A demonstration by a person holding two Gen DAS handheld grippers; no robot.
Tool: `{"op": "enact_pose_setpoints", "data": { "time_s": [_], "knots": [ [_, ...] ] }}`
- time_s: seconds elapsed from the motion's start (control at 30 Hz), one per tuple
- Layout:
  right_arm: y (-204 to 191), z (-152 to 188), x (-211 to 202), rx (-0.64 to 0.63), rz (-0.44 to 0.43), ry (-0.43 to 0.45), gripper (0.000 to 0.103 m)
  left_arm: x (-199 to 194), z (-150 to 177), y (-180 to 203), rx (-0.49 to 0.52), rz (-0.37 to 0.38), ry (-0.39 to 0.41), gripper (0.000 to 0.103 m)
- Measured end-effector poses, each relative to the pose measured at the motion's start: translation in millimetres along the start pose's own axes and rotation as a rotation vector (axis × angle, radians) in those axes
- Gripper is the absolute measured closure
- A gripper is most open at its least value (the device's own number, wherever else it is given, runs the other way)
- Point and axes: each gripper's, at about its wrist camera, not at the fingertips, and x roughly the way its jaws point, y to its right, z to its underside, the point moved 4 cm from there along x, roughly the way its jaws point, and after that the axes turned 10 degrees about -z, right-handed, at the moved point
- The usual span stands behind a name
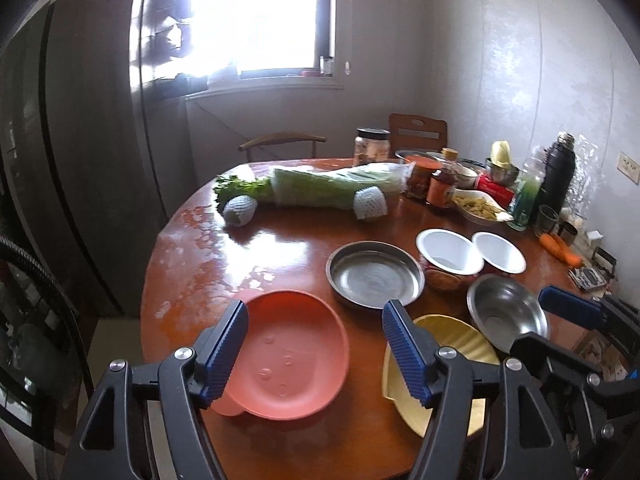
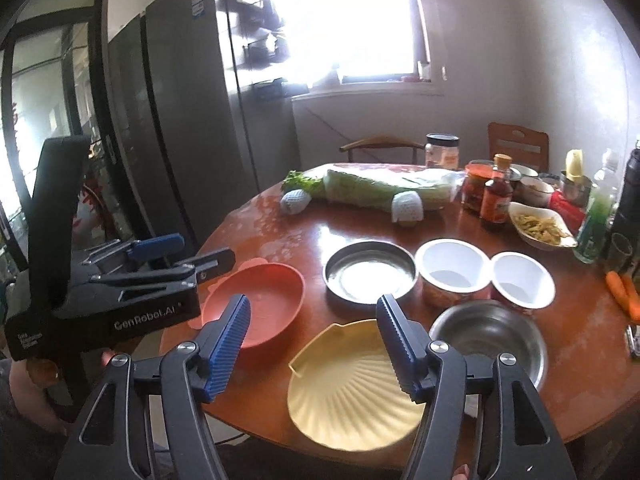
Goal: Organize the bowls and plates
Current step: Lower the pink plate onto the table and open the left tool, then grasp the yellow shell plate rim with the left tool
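Observation:
On the round wooden table (image 1: pixel 280 240) lie an orange plate (image 1: pixel 288 352), a yellow shell-shaped plate (image 1: pixel 460 340), a shallow steel plate (image 1: pixel 374 274), a steel bowl (image 1: pixel 506 314) and two white bowls (image 1: pixel 448 250) (image 1: pixel 498 252). My left gripper (image 1: pixel 318 344) hovers open above the orange plate, holding nothing. My right gripper (image 2: pixel 314 340) hangs open over the yellow shell plate (image 2: pixel 344 392), clear of it. The right wrist view also shows the orange plate (image 2: pixel 264 300), steel plate (image 2: pixel 368 270), steel bowl (image 2: pixel 488 336) and the left gripper (image 2: pixel 192 254) at the left.
A wrapped cabbage (image 1: pixel 336 188) and two net-wrapped fruits lie across the far side. Jars, sauce bottles, a dish of food (image 1: pixel 480 208), a black flask (image 1: pixel 558 176) and carrots (image 1: pixel 560 248) crowd the right edge. Two chairs stand behind; a tall fridge (image 1: pixel 100 160) is left.

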Motion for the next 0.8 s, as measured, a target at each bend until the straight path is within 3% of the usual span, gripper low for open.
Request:
{"op": "enact_pose_setpoints", "data": {
  "time_s": [0.3, 0.8],
  "knots": [
    [19, 18, -21, 0.038, 0.033, -0.003, 0.035, 6, 22, 37, 0.054, 0.044, -0.054, 0.034],
    [40, 65, -24, 0.108, 0.051, -0.071, 0.035, 37, 58, 57, 0.076, 0.057, -0.147, 0.034]
  ]
}}
